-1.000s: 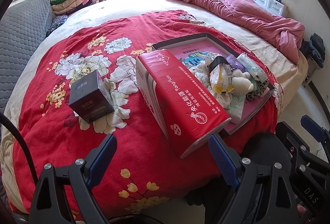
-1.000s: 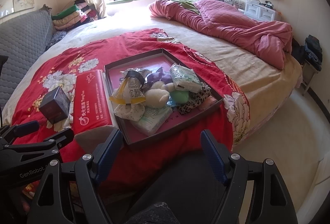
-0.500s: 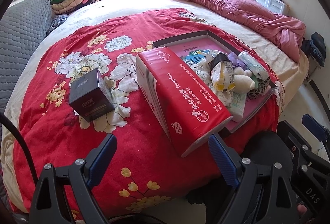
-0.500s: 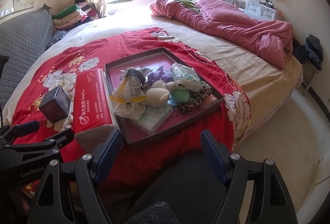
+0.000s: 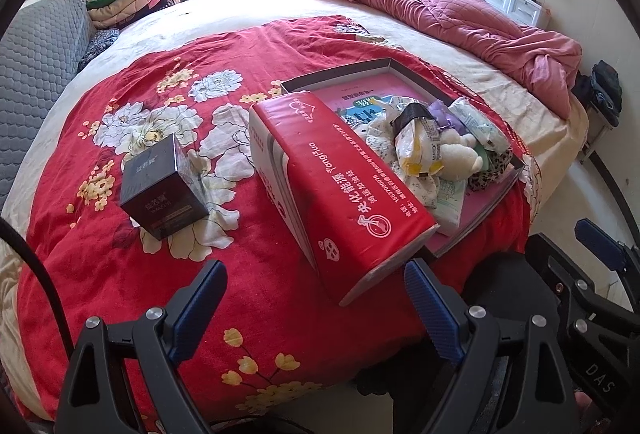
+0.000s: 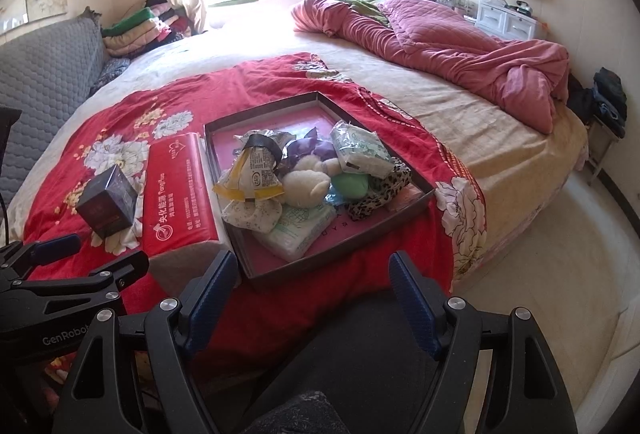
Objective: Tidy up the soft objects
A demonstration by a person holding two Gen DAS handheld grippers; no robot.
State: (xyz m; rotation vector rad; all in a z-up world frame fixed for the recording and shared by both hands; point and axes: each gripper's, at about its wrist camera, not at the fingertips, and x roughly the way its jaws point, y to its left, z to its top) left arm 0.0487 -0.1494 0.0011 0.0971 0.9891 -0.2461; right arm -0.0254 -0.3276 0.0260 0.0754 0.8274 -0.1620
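A dark shallow box (image 6: 320, 99) with a pink floor lies on the red floral bedspread (image 5: 160, 258). In it are piled soft things: a white plush toy (image 6: 306, 182), a yellow-edged packet (image 6: 252, 170), a tissue pack (image 6: 360, 150), a leopard-print cloth (image 6: 380, 196), a green item (image 6: 352, 184). The box also shows in the left wrist view (image 5: 400, 72). My left gripper (image 5: 316, 306) is open and empty near the bed's front edge. My right gripper (image 6: 314, 294) is open and empty in front of the box.
A long red tissue carton (image 5: 340, 186) lies left of the box, touching it. A dark cube box (image 5: 160, 186) stands further left. A pink quilt (image 6: 460, 50) is heaped at the back right. Folded clothes (image 6: 140, 26) and a grey headboard (image 6: 40, 82) are at the left.
Both views have crept slightly closer to the bed. Nothing on the bed has moved and both grippers stay open.
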